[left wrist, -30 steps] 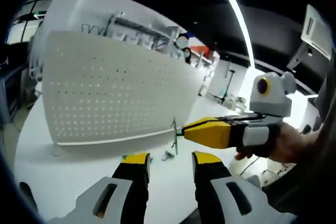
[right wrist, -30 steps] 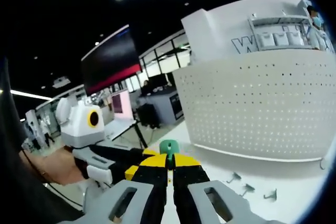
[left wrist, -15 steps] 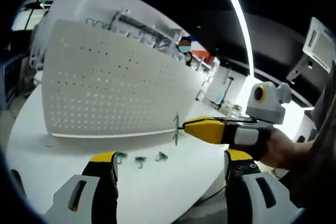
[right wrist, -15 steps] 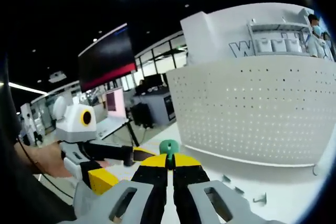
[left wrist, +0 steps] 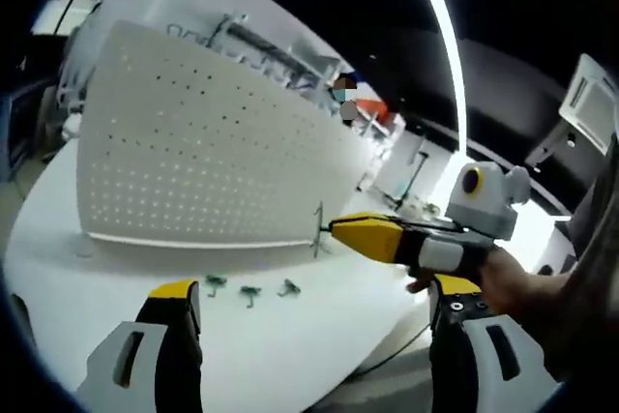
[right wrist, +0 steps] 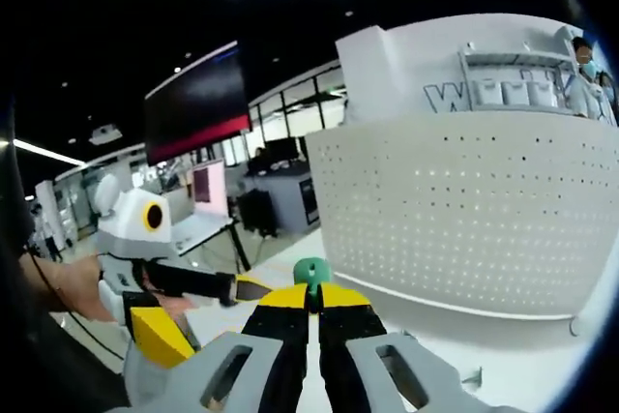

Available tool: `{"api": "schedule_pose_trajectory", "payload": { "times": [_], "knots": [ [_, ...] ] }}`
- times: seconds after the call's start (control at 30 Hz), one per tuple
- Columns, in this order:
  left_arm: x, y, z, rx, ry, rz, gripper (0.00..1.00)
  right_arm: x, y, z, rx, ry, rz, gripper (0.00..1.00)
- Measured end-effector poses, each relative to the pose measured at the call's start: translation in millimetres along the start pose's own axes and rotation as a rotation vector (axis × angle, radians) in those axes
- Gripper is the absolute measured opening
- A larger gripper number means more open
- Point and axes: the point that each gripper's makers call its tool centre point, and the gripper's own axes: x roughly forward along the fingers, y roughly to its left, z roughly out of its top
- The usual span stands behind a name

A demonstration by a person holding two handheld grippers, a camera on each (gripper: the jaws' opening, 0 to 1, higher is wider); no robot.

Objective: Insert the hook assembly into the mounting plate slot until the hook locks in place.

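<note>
The white perforated mounting plate (left wrist: pixel 213 157) stands upright on the white table (left wrist: pixel 290 350). In the left gripper view my right gripper (left wrist: pixel 334 229) comes in from the right, shut on a thin metal hook assembly (left wrist: pixel 317 229), held just off the plate's near lower corner. My left gripper (left wrist: pixel 314 321) hangs over the table with its jaws wide apart and nothing between them. In the right gripper view the hook's green end (right wrist: pixel 311 271) sticks up from my right gripper (right wrist: pixel 311 295), with the plate (right wrist: pixel 464 210) ahead to the right and my left gripper (right wrist: pixel 205 309) at the left.
Three loose hooks (left wrist: pixel 250 292) lie on the table in front of the plate. A person's hand (left wrist: pixel 503 273) holds the right gripper. Shelving and a white wall with lettering (right wrist: pixel 503 70) stand behind the plate. The table's edge runs close behind the grippers.
My left gripper's jaws have spread from a narrow gap to wide apart, and its camera has drawn back a little. The right gripper keeps hold of the hook near the plate.
</note>
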Motion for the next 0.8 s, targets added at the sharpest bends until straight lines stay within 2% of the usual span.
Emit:
{"api": "schedule_pose_trajectory", "payload": {
  "times": [0.23,0.3,0.37,0.5,0.73,0.8],
  "knots": [
    [-3.2,0.9,4.7,0.004,-0.014,0.012,1.0,1.6,-15.4,7.5,-0.016,-0.038,-0.06,0.0],
    [-3.8,7.4,2.9,0.004,-0.006,0.038,1.0,-0.1,-24.2,17.7,-0.02,-0.096,-0.102,0.0],
    [-4.7,13.6,0.2,-0.007,0.002,0.054,1.0,-1.6,-28.4,18.8,-0.035,-0.095,-0.123,0.0],
    [-8.3,19.5,0.6,-0.023,-0.003,0.071,1.0,-3.5,-38.9,30.2,-0.07,-0.136,-0.166,0.0],
    [-9.0,23.9,3.1,-0.024,-0.007,0.089,1.0,1.7,-59.2,33.1,-0.077,-0.139,-0.221,0.0],
    [-8.7,24.4,3.5,-0.019,-0.006,0.093,1.0,5.3,-65.8,31.2,-0.083,-0.12,-0.235,0.0]
  ]
}}
